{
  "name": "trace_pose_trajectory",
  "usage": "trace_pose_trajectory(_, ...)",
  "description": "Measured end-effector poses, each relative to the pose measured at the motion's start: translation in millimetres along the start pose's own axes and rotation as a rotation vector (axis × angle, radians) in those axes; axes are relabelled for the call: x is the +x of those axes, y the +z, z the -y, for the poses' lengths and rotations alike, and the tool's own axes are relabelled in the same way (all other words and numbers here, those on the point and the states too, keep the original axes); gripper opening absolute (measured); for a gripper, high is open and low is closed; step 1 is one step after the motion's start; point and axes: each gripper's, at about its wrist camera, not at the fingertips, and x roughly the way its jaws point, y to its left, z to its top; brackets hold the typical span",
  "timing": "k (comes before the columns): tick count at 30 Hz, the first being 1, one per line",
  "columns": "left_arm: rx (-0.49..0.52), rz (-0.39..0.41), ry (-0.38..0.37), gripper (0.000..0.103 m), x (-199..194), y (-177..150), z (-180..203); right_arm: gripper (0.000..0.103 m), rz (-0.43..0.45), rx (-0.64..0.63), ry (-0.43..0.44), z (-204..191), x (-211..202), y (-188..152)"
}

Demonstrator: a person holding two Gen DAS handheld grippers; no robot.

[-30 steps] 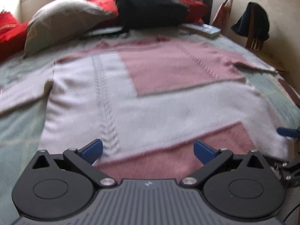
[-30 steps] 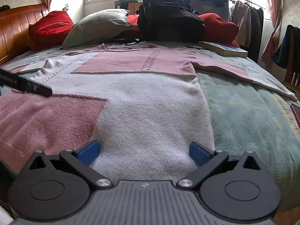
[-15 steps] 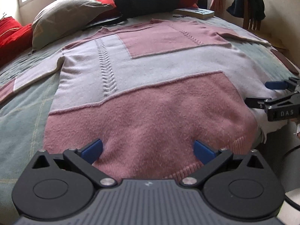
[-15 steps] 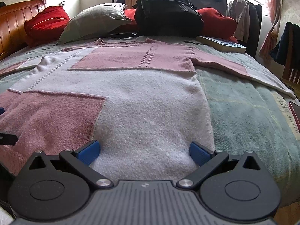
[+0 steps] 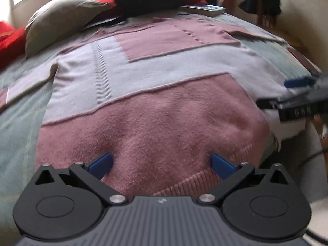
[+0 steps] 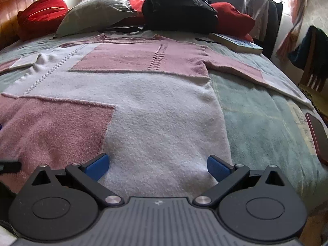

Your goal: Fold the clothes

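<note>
A pink and white sweater (image 6: 131, 94) is lying flat on the bed (image 6: 256, 119). The right gripper (image 6: 156, 167) is hovering over the white hem with its blue fingers (image 6: 96, 167) spread wide. A book (image 6: 235, 43) is resting beside a black backpack (image 6: 180, 6).

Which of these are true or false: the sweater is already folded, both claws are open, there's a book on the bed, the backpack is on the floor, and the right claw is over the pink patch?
1. The sweater is already folded. False: it lies spread flat on the bed, sleeves out to the sides.
2. Both claws are open. True: the left claw and the right claw each show their blue fingers wide apart, nothing between them.
3. A book lies on the bed. True, near the far right corner.
4. The black backpack is on the floor. False: it sits on the bed among the pillows.
5. The right claw is over the pink patch. False: it is over the white part at the hem.
</note>
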Motion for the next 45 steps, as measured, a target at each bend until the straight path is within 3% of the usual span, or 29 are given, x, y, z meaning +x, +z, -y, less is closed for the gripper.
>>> trace_pose_trajectory(5, -0.073, 0.032, -0.01, 0.102, -3.5, 7.6, -15.7, 0.103, 0.059, 0.006, 0.035, -4.4, -7.1, 11.4)
trace_pose_trajectory(11, -0.149, 0.02, -0.015, 0.102, 3.5, 4.5, -27.2, 0.103, -0.013, 0.009, 0.073, -11.5, 12.9, 3.8)
trace_pose_trajectory(19, -0.26, 0.076, -0.079, 0.102, -4.4, 19.4, -53.1, 0.103, 0.052, 0.085, 0.123, -6.5, 3.2, 19.8)
trace_pose_trajectory(28, -0.317, 0.088, -0.14, 0.102, -4.3, 26.2, -80.3, 0.103, -0.002, 0.054, 0.138, -18.9, 17.8, 18.8)
trace_pose_trajectory(33, -0.354, 0.151, -0.061, 0.102, -25.8, 42.2, -148.5, 0.103, 0.038, 0.064, 0.135, -19.8, 9.1, 30.9)
trace_pose_trajectory(38, -0.4, 0.189, 0.069, 0.102, -41.4, 54.7, -243.2, 0.103, 0.044, 0.079, 0.181, -24.6, 10.0, 43.8)
trace_pose_trajectory(42, -0.505, 0.124, 0.125, 0.102, -32.2, 64.3, -334.3, 0.103, 0.046, 0.14, 0.277, -29.8, 13.8, 54.4)
trace_pose_trajectory(45, -0.653, 0.127, 0.127, 0.102, -19.1, 62.6, -398.6, 0.103, 0.055, 0.151, 0.311, -37.7, 19.7, 61.1)
